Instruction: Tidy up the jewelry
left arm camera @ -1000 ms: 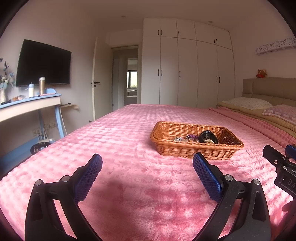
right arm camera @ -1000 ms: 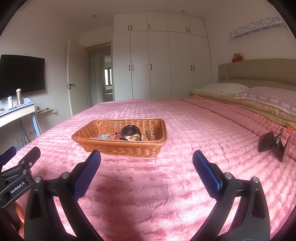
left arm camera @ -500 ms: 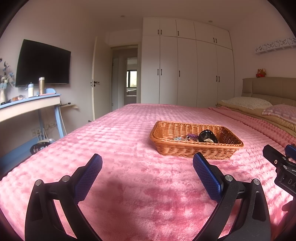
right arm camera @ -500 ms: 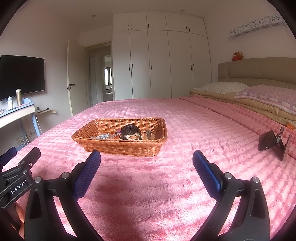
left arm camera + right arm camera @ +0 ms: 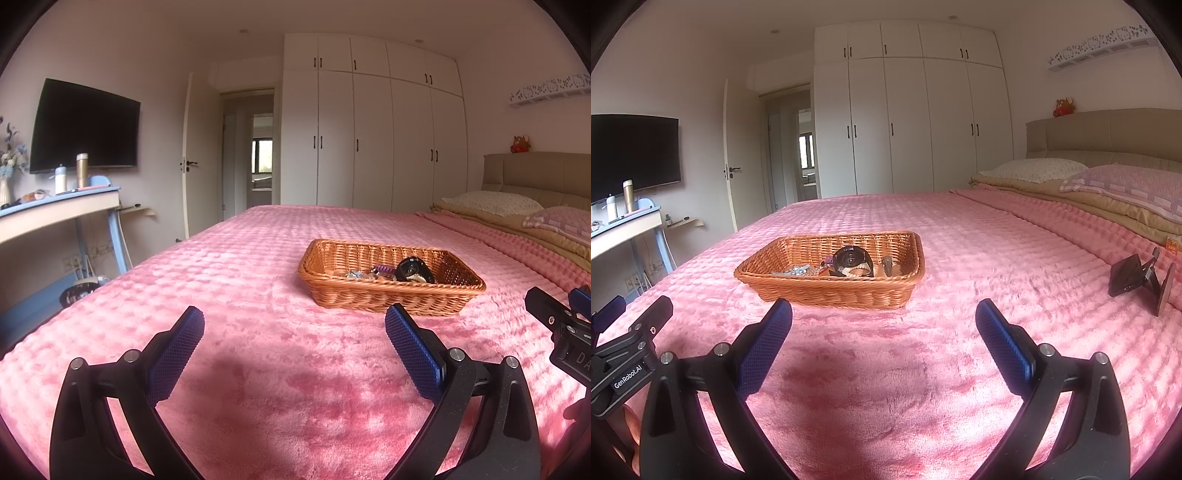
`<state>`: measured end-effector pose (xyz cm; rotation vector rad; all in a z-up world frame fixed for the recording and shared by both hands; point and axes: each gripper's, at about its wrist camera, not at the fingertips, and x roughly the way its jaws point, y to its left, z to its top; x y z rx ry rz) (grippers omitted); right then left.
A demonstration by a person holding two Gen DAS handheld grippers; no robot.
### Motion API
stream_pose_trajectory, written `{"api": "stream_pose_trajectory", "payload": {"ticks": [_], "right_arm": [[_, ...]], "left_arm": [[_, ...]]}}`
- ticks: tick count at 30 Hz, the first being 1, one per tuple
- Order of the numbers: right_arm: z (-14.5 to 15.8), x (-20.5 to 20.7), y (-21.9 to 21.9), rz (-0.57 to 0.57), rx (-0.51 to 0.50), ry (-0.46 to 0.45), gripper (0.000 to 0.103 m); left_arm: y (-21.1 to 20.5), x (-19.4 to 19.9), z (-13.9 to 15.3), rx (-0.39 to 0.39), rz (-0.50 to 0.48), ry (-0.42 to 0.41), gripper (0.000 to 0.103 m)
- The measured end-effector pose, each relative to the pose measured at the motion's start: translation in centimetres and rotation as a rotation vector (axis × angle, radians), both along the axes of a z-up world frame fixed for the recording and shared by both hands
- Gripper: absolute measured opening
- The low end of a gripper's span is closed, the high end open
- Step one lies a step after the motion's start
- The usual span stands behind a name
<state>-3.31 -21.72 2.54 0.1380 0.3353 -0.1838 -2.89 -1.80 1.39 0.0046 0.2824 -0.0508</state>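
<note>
Left gripper (image 5: 293, 334): jaws spread wide, nothing between the blue pads, poised low over the pink bedspread (image 5: 229, 295).
Right gripper (image 5: 884, 328): wide apart as well and carrying nothing, side by side with the left one; each tool pokes into the edge of the other's view.
Basket (image 5: 373, 295): a shallow wicker tray sitting flat on the bedspread, ahead of both tools and apart from them; it is ahead and to the right of the left gripper, ahead and slightly left of the right one.
Jewelry (image 5: 801, 271): a small heap of silvery pieces with a purple bit lying on the basket floor; single pieces are too small to tell.
Round black item (image 5: 853, 260): in the basket just beside the jewelry, leaning upright; looks like a watch face, though I cannot be sure.
Dark stand (image 5: 1141, 277): on the bedspread far to the right in the right wrist view, well apart from the basket.
Pillows (image 5: 1034, 170): stacked at the headboard end, right of the basket.
</note>
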Motion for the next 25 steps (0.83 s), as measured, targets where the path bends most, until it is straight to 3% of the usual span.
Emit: {"api": "stream_pose_trajectory", "payload": {"ticks": [25], "right_arm": [[-0.06,0.04,0.0,-0.002,0.008,0.003,0.095]], "left_arm": [[0.5,0.01,-0.02,-0.005,-0.013,0.0,0.095]]}}
